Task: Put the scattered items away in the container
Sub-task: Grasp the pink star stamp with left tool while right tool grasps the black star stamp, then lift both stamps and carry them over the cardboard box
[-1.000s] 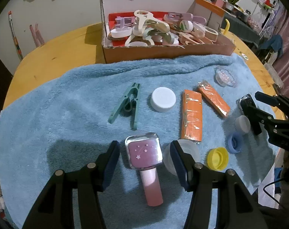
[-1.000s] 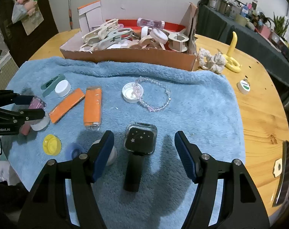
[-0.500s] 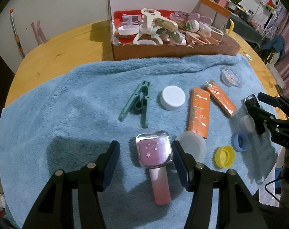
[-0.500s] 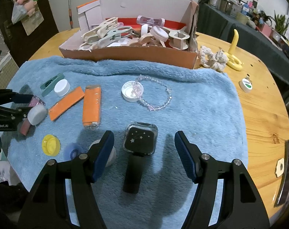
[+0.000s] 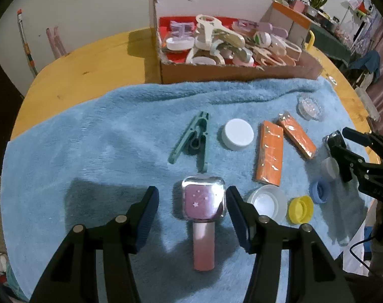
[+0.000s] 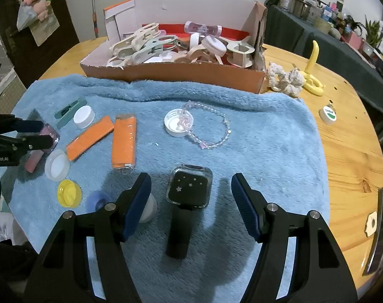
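A cardboard box [image 5: 236, 75] full of clips and reels stands at the far edge of a blue towel [image 5: 90, 151]; it also shows in the right wrist view [image 6: 171, 72]. My left gripper [image 5: 190, 209] is open, its fingers either side of a pink-handled mirror [image 5: 204, 202] lying on the towel. My right gripper [image 6: 190, 197] is open around a black-handled mirror [image 6: 190, 189]. On the towel lie a green clip [image 5: 194, 139], a white cap [image 5: 238, 133], two orange packets [image 5: 269, 156], a clear lid [image 5: 265, 200], yellow [image 5: 300, 208] and blue [image 5: 320, 193] caps, and a bead bracelet [image 6: 211, 128].
The towel covers a round wooden table [image 6: 348, 139]. A yellow figure [image 6: 313, 75], a white scrunchie [image 6: 284, 78] and a small green-marked disc [image 6: 329, 113] lie on the bare wood to the right of the box. A cluttered dark bench [image 6: 330, 32] stands behind.
My left gripper has shifted left and back, so the pink mirror sits more centred between its fingers. The right gripper has barely moved.
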Demonstrator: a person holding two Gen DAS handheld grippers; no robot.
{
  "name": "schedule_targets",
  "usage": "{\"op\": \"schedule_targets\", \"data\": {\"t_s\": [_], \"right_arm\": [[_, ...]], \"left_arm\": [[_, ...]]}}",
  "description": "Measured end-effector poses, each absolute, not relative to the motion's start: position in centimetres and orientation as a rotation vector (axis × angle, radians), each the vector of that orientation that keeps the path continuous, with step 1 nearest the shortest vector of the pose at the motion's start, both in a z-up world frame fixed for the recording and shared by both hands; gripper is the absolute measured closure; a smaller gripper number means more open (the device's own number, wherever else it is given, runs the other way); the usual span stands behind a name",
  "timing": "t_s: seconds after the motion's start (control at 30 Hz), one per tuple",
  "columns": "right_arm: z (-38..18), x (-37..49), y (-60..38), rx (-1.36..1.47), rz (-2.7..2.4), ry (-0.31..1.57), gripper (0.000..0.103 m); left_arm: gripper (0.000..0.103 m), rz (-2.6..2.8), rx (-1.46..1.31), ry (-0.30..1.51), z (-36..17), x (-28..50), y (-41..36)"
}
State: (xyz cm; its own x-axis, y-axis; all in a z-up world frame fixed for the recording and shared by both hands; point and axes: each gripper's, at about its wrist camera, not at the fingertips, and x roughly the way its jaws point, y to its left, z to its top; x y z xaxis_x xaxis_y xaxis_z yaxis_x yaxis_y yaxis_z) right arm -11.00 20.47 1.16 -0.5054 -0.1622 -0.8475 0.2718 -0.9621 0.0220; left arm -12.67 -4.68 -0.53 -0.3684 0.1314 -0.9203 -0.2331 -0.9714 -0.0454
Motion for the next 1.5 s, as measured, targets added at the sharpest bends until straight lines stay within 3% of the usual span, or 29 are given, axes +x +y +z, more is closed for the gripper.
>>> {"op": "schedule_targets", "data": {"t_s": [0.23, 0.67, 0.73, 1.5], "right_arm": [[0.9, -11.1, 20.5, 1.412, -2.526, 0.174, 0.039], [0.2, -10.8, 20.6, 1.444, -2.500, 0.162, 0.066], [0.2, -10.8, 20.6, 1.448, -2.497, 0.162, 0.066], [0.7, -10.7, 21.2, 1.426, -2.511, 0.110, 0.068]], "left_arm": [[0.047, 2.414, -1.629, 0.135, -0.9, -12.7, -4.5], [0.059, 2.407, -1.620, 0.145, -0.9, -12.5, -4.4], [0.065, 2.401, -1.617, 0.142, -0.9, -12.5, -4.3], [0.065, 2.424, -1.596, 0.087, -0.4, -12.4, -4.8]]}}
